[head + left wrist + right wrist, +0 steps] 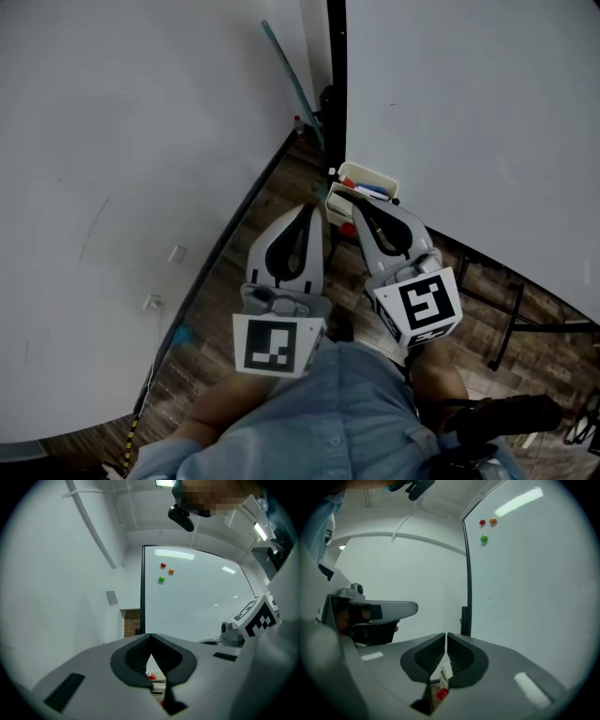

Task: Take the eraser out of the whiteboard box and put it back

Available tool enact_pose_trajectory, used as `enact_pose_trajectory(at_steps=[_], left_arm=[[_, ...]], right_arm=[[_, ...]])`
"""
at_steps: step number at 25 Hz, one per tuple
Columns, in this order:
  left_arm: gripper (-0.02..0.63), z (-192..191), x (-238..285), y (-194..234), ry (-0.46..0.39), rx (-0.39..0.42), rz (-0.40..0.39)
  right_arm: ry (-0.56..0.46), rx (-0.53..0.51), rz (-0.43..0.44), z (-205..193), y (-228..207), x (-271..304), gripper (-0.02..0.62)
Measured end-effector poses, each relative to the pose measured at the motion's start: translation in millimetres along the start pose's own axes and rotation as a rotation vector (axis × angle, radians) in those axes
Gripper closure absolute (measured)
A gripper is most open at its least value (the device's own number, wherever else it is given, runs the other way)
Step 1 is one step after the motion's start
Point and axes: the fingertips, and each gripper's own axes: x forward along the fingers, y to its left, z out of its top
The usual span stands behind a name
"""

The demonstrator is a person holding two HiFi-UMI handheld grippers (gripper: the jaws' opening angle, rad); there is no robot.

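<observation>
Whiteboard box [367,174] sits just above centre of head view, on the lower edge of the whiteboard [469,112], w/ blue, white and red bits inside. Can't single out the eraser among them, so prob still in the box. Right gripper [357,202] is the nearer one: its tips are right at the box's near rim, and in the right gripper view the box [446,673] and a red cap [442,693] show straight ahead through the slit. Its jaws are a hair apart, nothing btwn them. Left gripper [307,208] lies just left of the box and points past its left end, tips pressed together and empty. Judging by this, right gripper does the reach, straight fwd and slightly down into the box, opening wider first.
</observation>
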Motion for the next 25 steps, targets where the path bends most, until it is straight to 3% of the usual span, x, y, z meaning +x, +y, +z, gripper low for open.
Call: enact_pose_trajectory(at_steps=[13, 25], left_arm=[[0.600, -31, 36, 26, 0.058, -0.068, -0.028], [0.601, -60, 56, 41, 0.112, -0.116, -0.047]], right_arm=[[0.104, -0.028, 0.040, -28, -6, 39, 0.524], [0.297, -0.133, 0.057, -74, -4, 61, 0.449]])
